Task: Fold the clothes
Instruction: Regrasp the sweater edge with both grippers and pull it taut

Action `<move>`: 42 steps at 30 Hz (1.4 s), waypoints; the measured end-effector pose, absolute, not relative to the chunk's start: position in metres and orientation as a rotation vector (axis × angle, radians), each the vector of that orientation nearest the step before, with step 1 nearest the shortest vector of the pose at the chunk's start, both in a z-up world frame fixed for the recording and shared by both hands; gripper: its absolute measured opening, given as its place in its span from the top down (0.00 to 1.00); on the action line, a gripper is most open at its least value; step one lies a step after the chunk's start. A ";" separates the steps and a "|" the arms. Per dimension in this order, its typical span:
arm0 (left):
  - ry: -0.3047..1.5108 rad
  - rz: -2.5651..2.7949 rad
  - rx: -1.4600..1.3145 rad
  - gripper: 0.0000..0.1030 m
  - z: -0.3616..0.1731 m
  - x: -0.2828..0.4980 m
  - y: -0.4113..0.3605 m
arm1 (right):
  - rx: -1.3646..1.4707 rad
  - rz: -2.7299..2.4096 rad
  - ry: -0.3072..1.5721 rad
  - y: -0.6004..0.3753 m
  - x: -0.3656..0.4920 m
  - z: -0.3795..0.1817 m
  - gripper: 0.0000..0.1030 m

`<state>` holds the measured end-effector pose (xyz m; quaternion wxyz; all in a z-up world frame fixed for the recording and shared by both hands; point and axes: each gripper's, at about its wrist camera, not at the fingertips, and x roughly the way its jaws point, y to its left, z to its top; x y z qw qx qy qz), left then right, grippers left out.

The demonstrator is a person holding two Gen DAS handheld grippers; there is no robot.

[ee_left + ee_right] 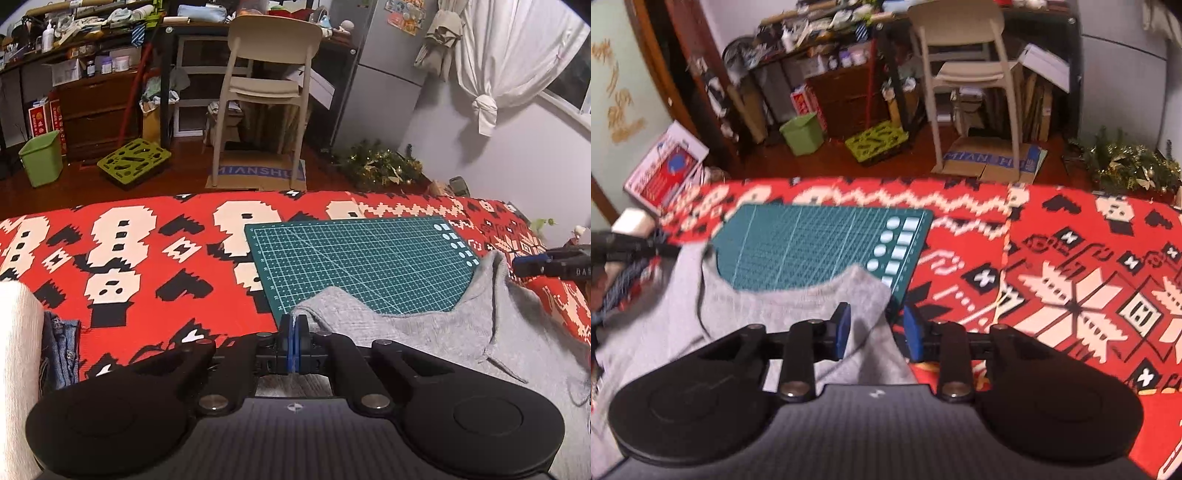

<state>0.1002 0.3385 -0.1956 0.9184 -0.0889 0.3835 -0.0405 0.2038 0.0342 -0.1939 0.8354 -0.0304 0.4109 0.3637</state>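
Red patterned blanket (155, 258) covers my table. Nearest: my left tool (294, 328), clamped on the grey garment (424, 332); my right tool (875, 328), fingers apart over its other corner. Beyond: green cutting mat (362, 258), partly under the garment.

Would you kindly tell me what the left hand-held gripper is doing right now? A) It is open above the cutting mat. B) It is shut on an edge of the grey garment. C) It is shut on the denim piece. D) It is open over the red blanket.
B: in the left wrist view the left hand-held gripper has its blue pads pressed together, with the edge of the grey garment pinched between them.
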 end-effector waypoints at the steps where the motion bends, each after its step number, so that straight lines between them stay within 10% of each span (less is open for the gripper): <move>1: 0.790 -0.083 -0.189 0.99 -0.196 0.100 0.339 | -0.071 0.771 0.880 0.035 0.204 -0.198 0.72; 8: 0.796 -0.084 -0.198 0.99 -0.198 0.101 0.340 | -0.050 0.749 0.871 0.038 0.207 -0.204 0.96; 42: 0.761 0.029 -0.159 0.93 -0.205 0.109 0.343 | -0.106 0.753 0.831 0.087 0.268 -0.196 0.85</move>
